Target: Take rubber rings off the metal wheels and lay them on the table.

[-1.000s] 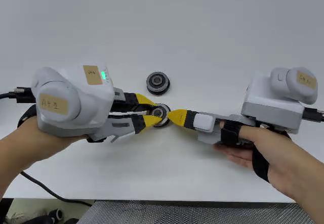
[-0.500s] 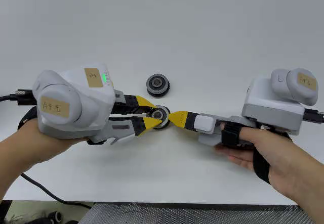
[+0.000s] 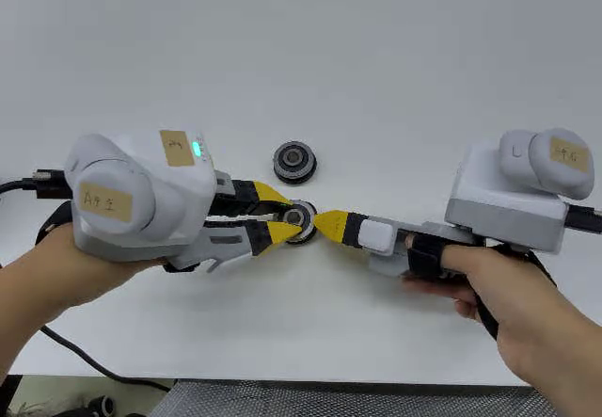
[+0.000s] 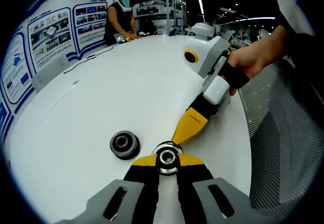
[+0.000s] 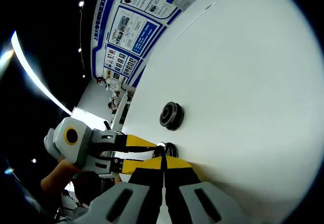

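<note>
Left hand [image 3: 42, 266]: wrapping around the left tool's white body, low over the near side of the worktop [image 3: 395, 78].
Right hand [image 3: 508, 285]: gripping the right tool's handle, strapped in black across the fingers.
Cable [image 3: 58, 338]: trailing black past the near left edge of the worktop.
Left tool [image 3: 282, 214]: clamping the held wheel [image 3: 301, 216] between its two yellow tips, one tip on each side.
Right tool [image 3: 326, 221]: pointing at the left tool from the opposite side, jaws pressed together with hardly a slit between them, tip touching the held wheel's rim; pinching anything there or not, impossible to tell.
Held wheel: sitting between the two tools, close over the worktop, dark band circling a shiny hub.
Second wheel [image 3: 294, 161]: lying flat on the worktop just beyond the held wheel, apart from both tools, black outer band circling a metal centre.
Worktop: stretching white and bare beyond the wheels.
Background: a person [image 4: 119, 19] standing at the far end of the worktop, posters [image 4: 48, 32] hanging on the wall behind.
</note>
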{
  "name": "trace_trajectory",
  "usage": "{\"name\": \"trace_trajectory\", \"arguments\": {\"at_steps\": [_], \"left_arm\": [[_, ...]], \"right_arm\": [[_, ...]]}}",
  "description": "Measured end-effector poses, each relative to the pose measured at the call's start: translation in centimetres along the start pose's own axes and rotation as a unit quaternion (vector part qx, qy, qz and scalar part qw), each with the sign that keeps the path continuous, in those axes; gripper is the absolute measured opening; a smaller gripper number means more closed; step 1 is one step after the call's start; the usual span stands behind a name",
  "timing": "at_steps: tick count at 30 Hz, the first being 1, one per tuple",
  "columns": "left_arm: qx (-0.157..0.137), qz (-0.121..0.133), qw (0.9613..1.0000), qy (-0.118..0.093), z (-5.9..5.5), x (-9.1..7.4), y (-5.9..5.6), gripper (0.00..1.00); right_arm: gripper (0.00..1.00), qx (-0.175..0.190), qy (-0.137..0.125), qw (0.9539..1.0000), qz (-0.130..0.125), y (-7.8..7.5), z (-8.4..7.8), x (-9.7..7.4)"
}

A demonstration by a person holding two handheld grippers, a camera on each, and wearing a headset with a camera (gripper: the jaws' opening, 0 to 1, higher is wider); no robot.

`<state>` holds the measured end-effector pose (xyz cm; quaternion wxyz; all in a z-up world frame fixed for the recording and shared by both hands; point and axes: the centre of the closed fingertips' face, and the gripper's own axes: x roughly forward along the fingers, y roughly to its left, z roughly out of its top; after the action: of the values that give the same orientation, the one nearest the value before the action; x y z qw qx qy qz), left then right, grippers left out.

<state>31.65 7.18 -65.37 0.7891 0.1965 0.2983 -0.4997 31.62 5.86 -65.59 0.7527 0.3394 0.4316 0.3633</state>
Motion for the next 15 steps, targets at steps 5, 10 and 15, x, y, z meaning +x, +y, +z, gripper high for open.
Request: {"name": "trace_trajectory", "arguments": {"at_steps": [5,10,15], "left_arm": [[0.001,0.000,1.0000,0.000,0.00,0.03,0.01,0.12],[0.000,0.000,1.0000,-0.001,-0.02,0.04,-0.02,0.12],[0.000,-0.002,1.0000,-0.001,-0.03,0.05,-0.04,0.12]], "right_arm": [[0.00,0.003,0.002,1.0000,-0.003,0.12,0.07,0.04],[0.00,-0.013,0.009,0.9999,-0.006,0.02,0.09,0.24],[0.00,-0.016,0.012,0.9998,-0.005,0.18,-0.02,0.39]]}}
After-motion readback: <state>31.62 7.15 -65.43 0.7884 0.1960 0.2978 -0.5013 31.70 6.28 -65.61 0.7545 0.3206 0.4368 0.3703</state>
